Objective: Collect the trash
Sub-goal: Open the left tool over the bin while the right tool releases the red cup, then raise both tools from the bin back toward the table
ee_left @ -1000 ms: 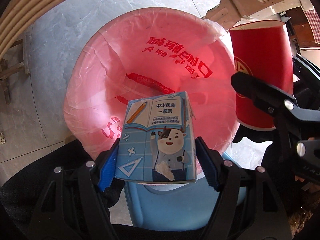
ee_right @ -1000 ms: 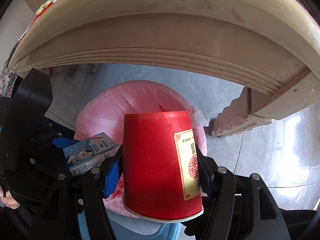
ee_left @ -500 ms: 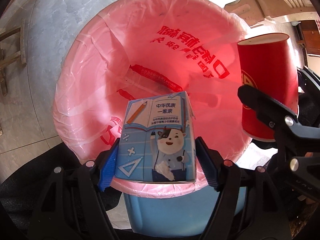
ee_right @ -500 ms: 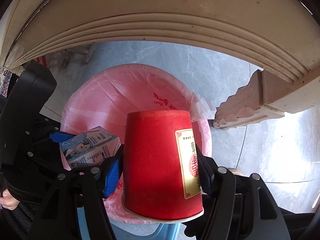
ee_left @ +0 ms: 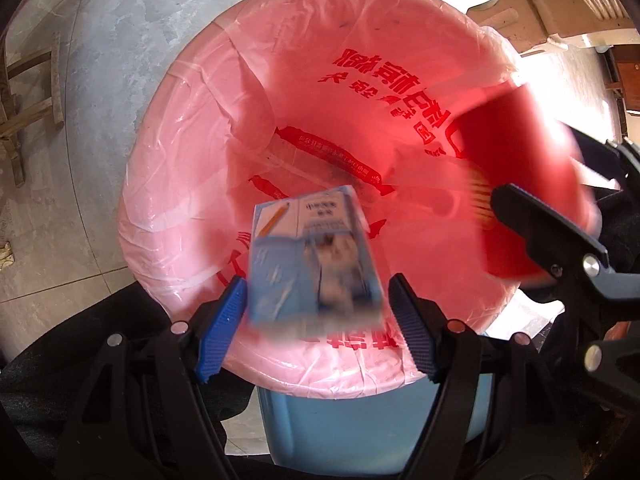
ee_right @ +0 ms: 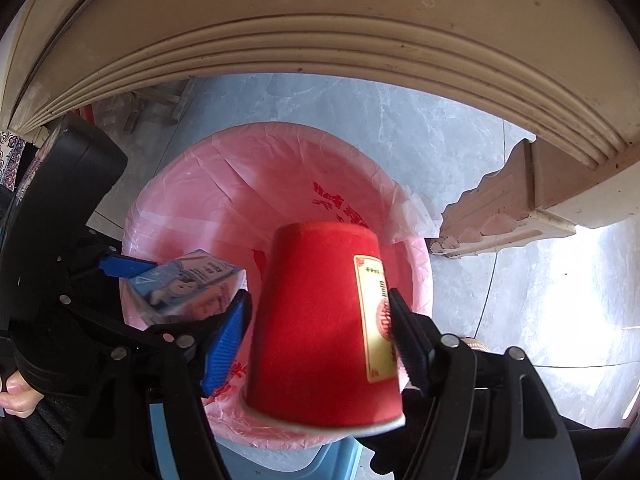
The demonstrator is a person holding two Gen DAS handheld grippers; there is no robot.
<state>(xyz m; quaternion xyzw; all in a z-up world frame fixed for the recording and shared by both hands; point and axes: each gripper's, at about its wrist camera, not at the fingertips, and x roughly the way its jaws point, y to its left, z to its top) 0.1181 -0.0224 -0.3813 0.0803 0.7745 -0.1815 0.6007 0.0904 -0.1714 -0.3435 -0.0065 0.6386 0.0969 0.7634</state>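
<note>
- Left hand-held gripper (ee_left: 316,320): the jaws are spread. A narrow gap shows between each blue pad (ee_left: 222,330) and the milk carton (ee_left: 314,258). The carton appears free of the pads.
- Milk carton: a light blue box with a cartoon print, blurred in the left wrist view. It sits between the left hand-held gripper's fingers and just forward of them, over the mouth of the trash bin (ee_left: 360,420).
- In the right wrist view the milk carton (ee_right: 188,284) lies to the left of the right hand-held gripper, next to the left hand-held gripper's blue pad (ee_right: 126,267), above the pink liner.
- Right hand-held gripper (ee_right: 320,334): the jaws are parted. The left blue pad (ee_right: 226,344) stands clear of the red paper cup (ee_right: 316,328). Contact at the right finger cannot be determined, as the cup overlaps it.
- Red paper cup: upside down, rim toward the right hand-held gripper, base pointing away. A gold and red label faces the right finger. The cup sits between the fingers, over the near rim of the bin.
- In the left wrist view the red paper cup (ee_left: 516,184) is a blurred shape to the right of the left hand-held gripper, beside the black finger of the right hand-held gripper (ee_left: 548,236).
- Trash bin: a blue body with a pink plastic bag (ee_left: 192,160) carrying red print, stretched over the rim. It stands directly ahead of and below both hand-held grippers.
- Floor (ee_right: 440,152): grey marbled tile, around the bin.
- Table (ee_right: 320,20): a beige moulded edge arches across the far side of the right wrist view, beyond the bin, with a carved leg (ee_right: 500,212) to the right.
</note>
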